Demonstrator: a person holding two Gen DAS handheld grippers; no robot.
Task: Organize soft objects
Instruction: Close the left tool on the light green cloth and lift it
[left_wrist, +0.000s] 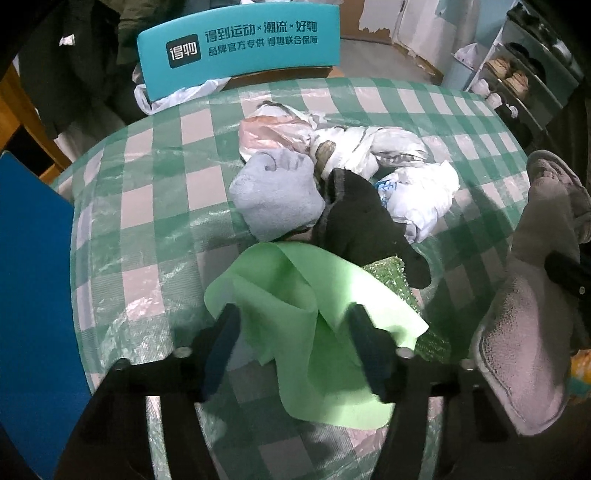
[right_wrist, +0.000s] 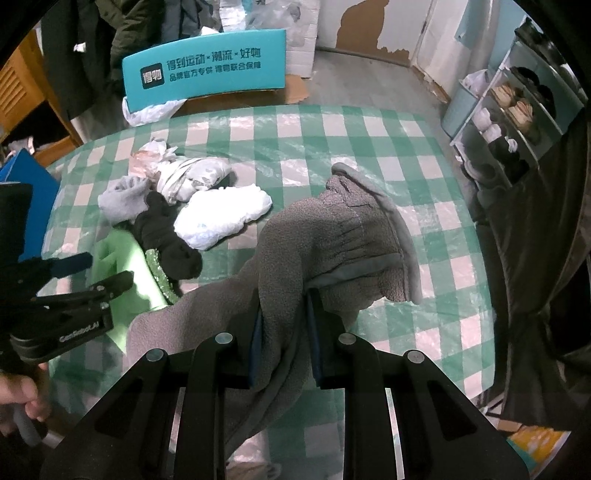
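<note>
My right gripper (right_wrist: 283, 325) is shut on a grey fleece glove (right_wrist: 332, 236) and holds it above the checked table; the glove also hangs at the right of the left wrist view (left_wrist: 532, 295). My left gripper (left_wrist: 291, 325) is open, its fingers on either side of a light green cloth (left_wrist: 295, 295) that lies on the table; it also shows in the right wrist view (right_wrist: 99, 275). Beyond lie a black sock (left_wrist: 354, 221), a light grey sock (left_wrist: 277, 192), a green glittery piece (left_wrist: 391, 277) and crumpled white plastic bags (left_wrist: 417, 192).
The table has a green and white checked cover (left_wrist: 147, 221). A teal sign board (left_wrist: 240, 44) stands behind the far edge. A blue panel (left_wrist: 33, 295) is at the left. A shoe rack (right_wrist: 517, 118) stands at the right.
</note>
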